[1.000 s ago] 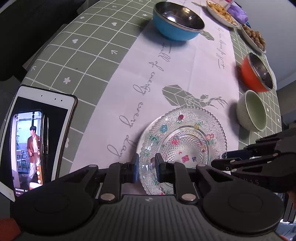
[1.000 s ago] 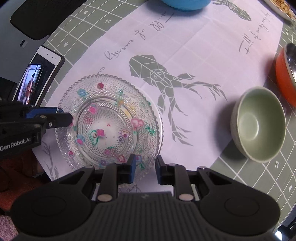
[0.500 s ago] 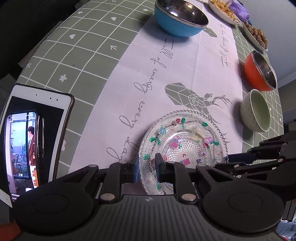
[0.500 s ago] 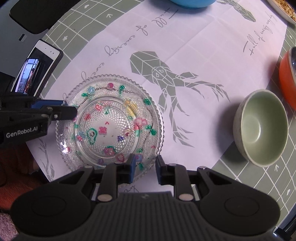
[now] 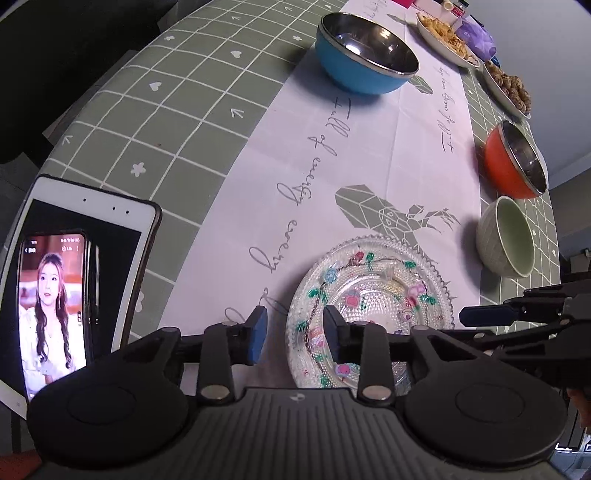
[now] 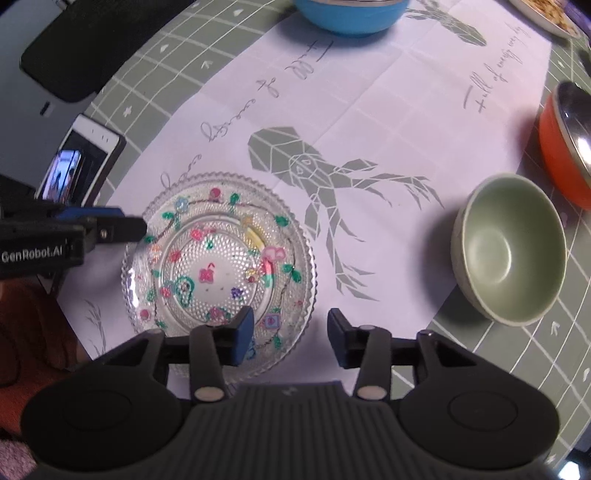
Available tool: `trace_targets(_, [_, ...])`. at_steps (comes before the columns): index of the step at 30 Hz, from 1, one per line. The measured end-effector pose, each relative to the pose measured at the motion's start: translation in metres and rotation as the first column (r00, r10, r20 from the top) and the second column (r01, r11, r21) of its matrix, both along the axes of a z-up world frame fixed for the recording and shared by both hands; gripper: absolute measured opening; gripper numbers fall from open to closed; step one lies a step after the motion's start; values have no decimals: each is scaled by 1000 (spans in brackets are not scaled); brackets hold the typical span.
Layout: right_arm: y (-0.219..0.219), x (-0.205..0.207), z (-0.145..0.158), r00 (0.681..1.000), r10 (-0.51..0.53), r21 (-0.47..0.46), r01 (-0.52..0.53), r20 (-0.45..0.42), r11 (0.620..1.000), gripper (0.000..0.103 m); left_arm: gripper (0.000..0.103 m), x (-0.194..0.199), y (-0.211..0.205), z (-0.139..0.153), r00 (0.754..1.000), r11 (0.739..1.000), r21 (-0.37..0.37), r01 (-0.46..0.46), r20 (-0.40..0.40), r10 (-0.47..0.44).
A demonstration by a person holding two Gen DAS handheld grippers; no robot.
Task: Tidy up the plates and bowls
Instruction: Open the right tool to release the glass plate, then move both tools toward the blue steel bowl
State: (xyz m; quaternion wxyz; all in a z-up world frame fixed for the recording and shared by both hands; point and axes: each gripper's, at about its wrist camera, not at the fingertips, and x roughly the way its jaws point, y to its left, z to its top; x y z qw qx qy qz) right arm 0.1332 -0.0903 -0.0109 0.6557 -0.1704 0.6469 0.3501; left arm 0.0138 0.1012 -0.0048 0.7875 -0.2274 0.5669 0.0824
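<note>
Glass, pressed and beaded, with painted flowers: the plate (image 6: 219,266) lies flat on the white runner (image 5: 369,155) at the near end of the tabletop (image 5: 147,122), and parts of it are lost behind the black gripper bodies in both views. Its near rim is covered by the left gripper (image 5: 294,334) in the left wrist view and by the right gripper (image 6: 290,334) in the right wrist view. Both grippers are opening; the plate's rim sits in the gap of each, and the pads stand off it on both sides, pinching nothing. The plate itself holds nothing but its painted pattern. Beyond it, the green bowl (image 6: 511,249) stands on the grid cloth just off the runner's edge, empty inside. The orange bowl (image 5: 515,162), steel-lined, is cut off at the right edge of the right wrist view, and what it holds cannot be made out. The blue bowl (image 5: 365,57) appears whole and empty only in the left wrist view; the other view shows just its lower side at the top edge. Only the left wrist view reaches the far end, where two dishes (image 5: 443,33) carry food too small to identify. A tablet (image 5: 85,266) with a lit phone (image 5: 53,314) propped on it stands at the left, large in the left wrist view and small in the other. Each view catches the opposite gripper's fingers reaching toward the plate from the side.
</note>
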Motion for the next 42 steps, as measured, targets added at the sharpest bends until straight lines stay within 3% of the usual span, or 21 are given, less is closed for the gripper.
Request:
trace_targets(4, [-13, 2, -10, 996, -73, 22, 74, -41, 997, 44, 41, -7, 5, -13, 1000, 999, -27, -25, 1, 25])
trace_targets(7, [-21, 0, -16, 991, -111, 36, 114, -72, 993, 44, 46, -13, 11, -23, 999, 993, -108, -52, -6, 51])
trace_targets(12, [-30, -2, -23, 975, -167, 82, 180, -146, 980, 42, 46, -18, 5, -31, 999, 986, -164, -28, 19, 31])
trace_targets(14, [-32, -4, -25, 969, -180, 100, 199, -169, 975, 39, 36, -19, 2, -30, 999, 983, -181, -19, 38, 27])
trace_targets(15, [-32, -4, -26, 967, -183, 113, 205, -177, 972, 34, 36, -19, 0, -29, 999, 985, -170, -14, 40, 21])
trace_targets(22, [-31, -6, -20, 974, -189, 122, 204, -123, 971, 33, 36, -13, -3, -26, 999, 991, -131, -16, 39, 22])
trace_targets(37, [-19, 40, -18, 952, -301, 132, 305, -49, 943, 31, 36, 39, 8, -26, 998, 995, -98, -29, 49, 34])
trace_targets(42, [-17, 43, -18, 953, -300, 138, 304, -48, 943, 31, 35, 45, 10, -23, 999, 997, -80, 13, 36, -10])
